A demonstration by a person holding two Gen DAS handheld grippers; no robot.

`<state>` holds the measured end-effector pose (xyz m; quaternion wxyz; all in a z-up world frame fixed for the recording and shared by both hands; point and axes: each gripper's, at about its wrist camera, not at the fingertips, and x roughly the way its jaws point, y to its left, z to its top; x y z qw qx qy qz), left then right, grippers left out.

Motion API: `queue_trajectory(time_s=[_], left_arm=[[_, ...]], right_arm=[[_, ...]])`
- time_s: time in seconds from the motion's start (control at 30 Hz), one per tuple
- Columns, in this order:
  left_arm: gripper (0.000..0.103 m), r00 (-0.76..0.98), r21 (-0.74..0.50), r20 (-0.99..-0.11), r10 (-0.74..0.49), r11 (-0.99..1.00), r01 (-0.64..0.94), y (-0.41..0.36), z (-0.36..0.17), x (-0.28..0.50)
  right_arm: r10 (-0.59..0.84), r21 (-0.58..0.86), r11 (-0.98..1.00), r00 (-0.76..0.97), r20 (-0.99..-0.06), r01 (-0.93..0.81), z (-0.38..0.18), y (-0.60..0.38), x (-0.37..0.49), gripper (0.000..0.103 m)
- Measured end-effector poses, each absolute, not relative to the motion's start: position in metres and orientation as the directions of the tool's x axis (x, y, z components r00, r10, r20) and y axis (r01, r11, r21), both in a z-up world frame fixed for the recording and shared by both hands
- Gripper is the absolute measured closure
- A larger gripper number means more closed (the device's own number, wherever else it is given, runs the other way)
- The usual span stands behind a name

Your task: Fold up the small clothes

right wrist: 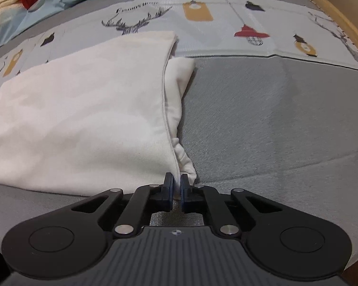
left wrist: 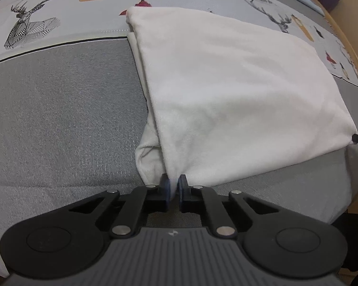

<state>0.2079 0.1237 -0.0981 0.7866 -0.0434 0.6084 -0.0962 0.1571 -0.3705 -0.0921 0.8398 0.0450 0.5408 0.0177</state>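
Grey bed, deer-print sheet

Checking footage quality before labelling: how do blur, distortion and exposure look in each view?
Left wrist: sharp, the bed's stripe bows from fisheye, the cloth evenly lit with a soft shadow near the claw. Right wrist: the grey bed at right is motion-smeared, the cloth nearly washed out, the claw crisp.

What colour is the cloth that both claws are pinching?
White cloth, plain with no print; it shows best in the right wrist view.

Left claw low and level, jaws pinched nearly together, right claw likewise, jaws closed
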Motion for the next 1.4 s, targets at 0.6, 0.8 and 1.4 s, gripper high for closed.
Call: queue_trajectory(time_s=[0.6,0.8,1.4], left_arm=[[0.091,0.323,-0.176,-0.918,-0.229,0.967,0.186,0.138,-0.068,0.155],[0.091,0.288,-0.153,-0.932,-0.220,0.959,0.239,0.108,-0.077,0.162],[0.073,0.365,-0.074,-0.925,-0.110,0.991,0.111,0.115,-0.063,0.166]], right_arm=[[0.016,0.065,0.993,0.428,-0.904,0.099,-0.070,-0.397,0.102,0.098],[0.071,0.089,0.996,0.443,-0.894,0.018,-0.079,-0.376,0.112,0.098],[-0.235,-0.189,0.972,0.563,-0.792,0.139,-0.049,-0.373,0.112,0.082]])
